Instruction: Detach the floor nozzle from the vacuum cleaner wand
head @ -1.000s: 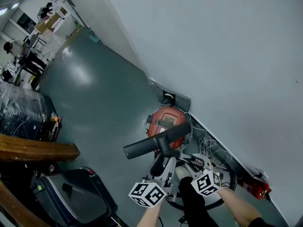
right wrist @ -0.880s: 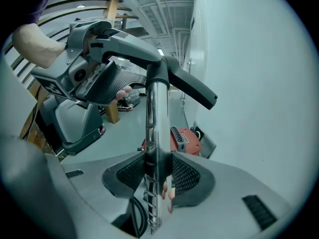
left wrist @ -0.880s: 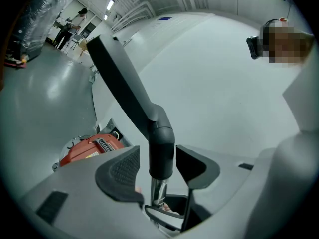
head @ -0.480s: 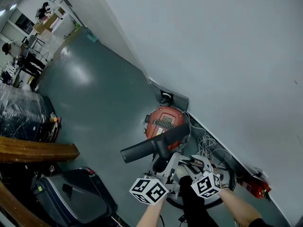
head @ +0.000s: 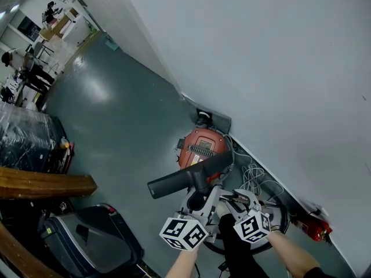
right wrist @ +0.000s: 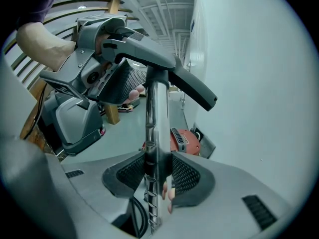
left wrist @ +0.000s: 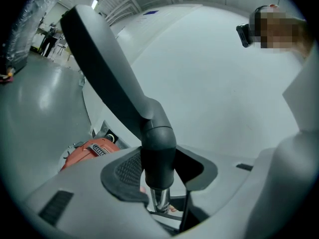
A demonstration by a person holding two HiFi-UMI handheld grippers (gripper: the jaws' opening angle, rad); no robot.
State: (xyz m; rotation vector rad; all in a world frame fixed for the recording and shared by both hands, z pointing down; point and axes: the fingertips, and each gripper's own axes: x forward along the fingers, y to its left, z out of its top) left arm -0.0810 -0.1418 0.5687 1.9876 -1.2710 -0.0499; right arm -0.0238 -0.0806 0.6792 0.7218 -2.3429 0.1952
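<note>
The dark grey floor nozzle (head: 185,178) is held up off the floor, crosswise on the end of the chrome wand (right wrist: 155,128). Its round neck (left wrist: 158,153) stands between the pads of my left gripper (left wrist: 158,178), whose jaws have just been closing and now press on it. Lower down the tube, my right gripper (right wrist: 158,176) is shut on the wand, with a pad on each side. In the right gripper view the left gripper (right wrist: 107,59) shows at the top, clamped under the nozzle (right wrist: 169,68). In the head view both marker cubes sit low in the middle.
The red vacuum cleaner body (head: 200,146) lies on the grey floor by the white wall, with hose and cables (head: 253,181) beside it. A grey machine (head: 87,236), a wooden beam (head: 46,184) and a wrapped pallet (head: 26,138) are at the left. People stand far off at the top left.
The left gripper's cube has rolled a little and edged right. The nozzle bar has shifted slightly left. The right gripper has stayed still on the wand.
</note>
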